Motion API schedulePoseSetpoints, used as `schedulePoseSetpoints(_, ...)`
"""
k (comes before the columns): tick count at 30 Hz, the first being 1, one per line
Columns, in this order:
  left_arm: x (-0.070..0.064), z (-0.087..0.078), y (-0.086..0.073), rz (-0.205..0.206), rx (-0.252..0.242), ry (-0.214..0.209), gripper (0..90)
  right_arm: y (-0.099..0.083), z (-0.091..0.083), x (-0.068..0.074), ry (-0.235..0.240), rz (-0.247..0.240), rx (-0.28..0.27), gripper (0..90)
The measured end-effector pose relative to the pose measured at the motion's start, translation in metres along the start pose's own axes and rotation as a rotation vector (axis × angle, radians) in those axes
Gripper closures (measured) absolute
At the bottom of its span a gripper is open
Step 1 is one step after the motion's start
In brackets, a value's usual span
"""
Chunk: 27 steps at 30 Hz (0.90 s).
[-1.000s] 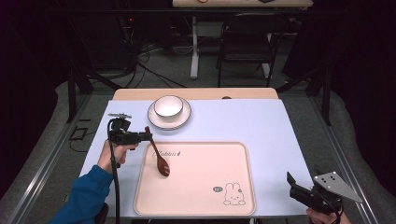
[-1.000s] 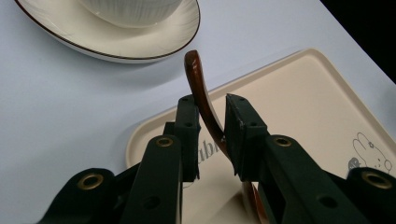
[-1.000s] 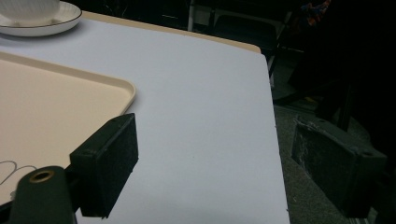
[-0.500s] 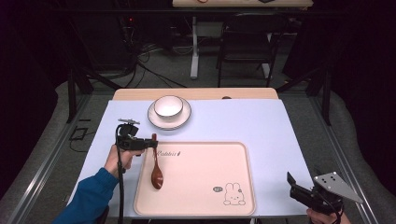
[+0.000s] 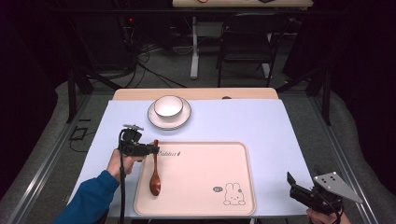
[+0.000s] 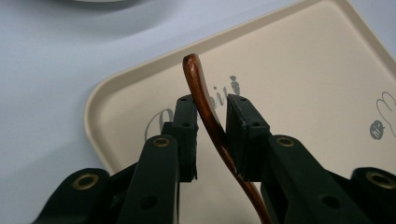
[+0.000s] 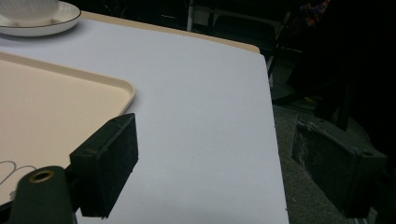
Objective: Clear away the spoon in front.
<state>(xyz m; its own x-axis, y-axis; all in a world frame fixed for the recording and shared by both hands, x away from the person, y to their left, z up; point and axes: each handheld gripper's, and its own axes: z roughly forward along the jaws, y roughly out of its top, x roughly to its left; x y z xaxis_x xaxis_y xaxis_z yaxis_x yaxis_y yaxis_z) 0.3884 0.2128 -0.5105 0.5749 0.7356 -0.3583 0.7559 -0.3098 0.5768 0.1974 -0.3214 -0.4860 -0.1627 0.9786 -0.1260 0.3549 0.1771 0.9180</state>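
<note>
Spoon handle between left hand-held gripper jaws

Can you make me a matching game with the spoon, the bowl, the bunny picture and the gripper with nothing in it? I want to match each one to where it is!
Things:
1. wooden spoon
2. white bowl
3. bunny picture
4. right gripper

Places:
A. on the saucer at the far side of the table
B. printed in the tray's near right corner
C. off the tray, at the table's near right corner
D. between the left gripper's jaws, over the tray's left part

Pairs: 1-D, 2-A, 3-B, 4-C
</note>
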Motion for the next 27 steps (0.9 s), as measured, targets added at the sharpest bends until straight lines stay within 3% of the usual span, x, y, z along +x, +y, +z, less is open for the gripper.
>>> schedulePoseSetpoints(27,-0.016,0.011,-0.009,0.098,0.079,0.135,66.0,0.000,0.000,0.000,-0.002,-0.003,0.002,14.2)
